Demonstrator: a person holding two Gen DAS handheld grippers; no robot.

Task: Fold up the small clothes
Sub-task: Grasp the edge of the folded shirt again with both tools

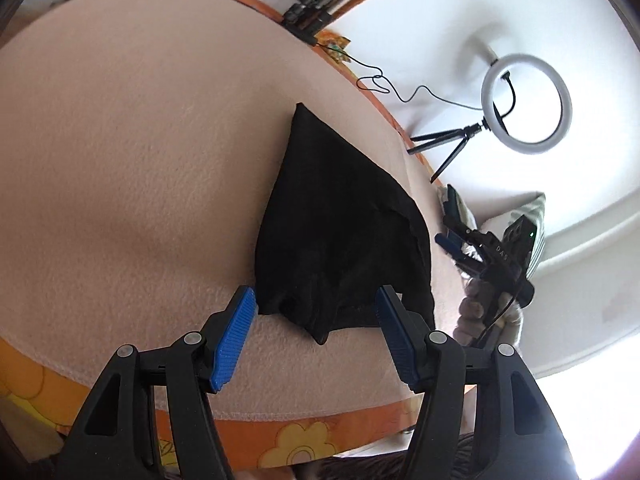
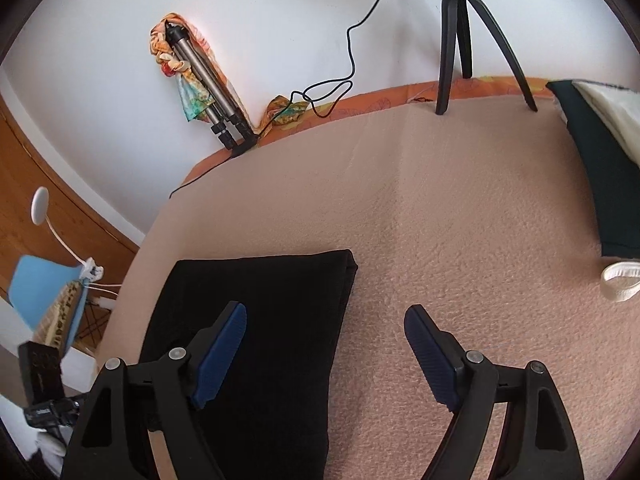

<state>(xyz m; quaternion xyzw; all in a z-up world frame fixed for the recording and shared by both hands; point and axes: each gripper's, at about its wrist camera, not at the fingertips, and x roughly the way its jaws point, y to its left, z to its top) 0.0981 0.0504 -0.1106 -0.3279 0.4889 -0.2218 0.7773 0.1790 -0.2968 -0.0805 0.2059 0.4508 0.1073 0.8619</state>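
A black garment (image 1: pixel 340 220), folded into a flat panel, lies on a pink fleece blanket (image 1: pixel 140 160). In the left wrist view my left gripper (image 1: pixel 315 294) stands open at its rumpled near edge. That edge lies between the blue pads (image 1: pixel 236 332), which do not press on it. In the right wrist view the same black garment (image 2: pixel 260 340) shows a straight, smooth far edge. My right gripper (image 2: pixel 326 310) is open above its right side. One of its fingers (image 2: pixel 220 352) is over the cloth and the other over bare blanket (image 2: pixel 440 220). Nothing is held.
A ring light on a small tripod (image 1: pixel 526 104) stands at the far edge, with its cable (image 2: pixel 328 92) trailing over an orange flowered sheet (image 1: pixel 300 444). Dark green and cream folded clothes (image 2: pixel 600 180) and a white band (image 2: pixel 620 280) lie at the right. A folded tripod (image 2: pixel 208 92) leans on the wall.
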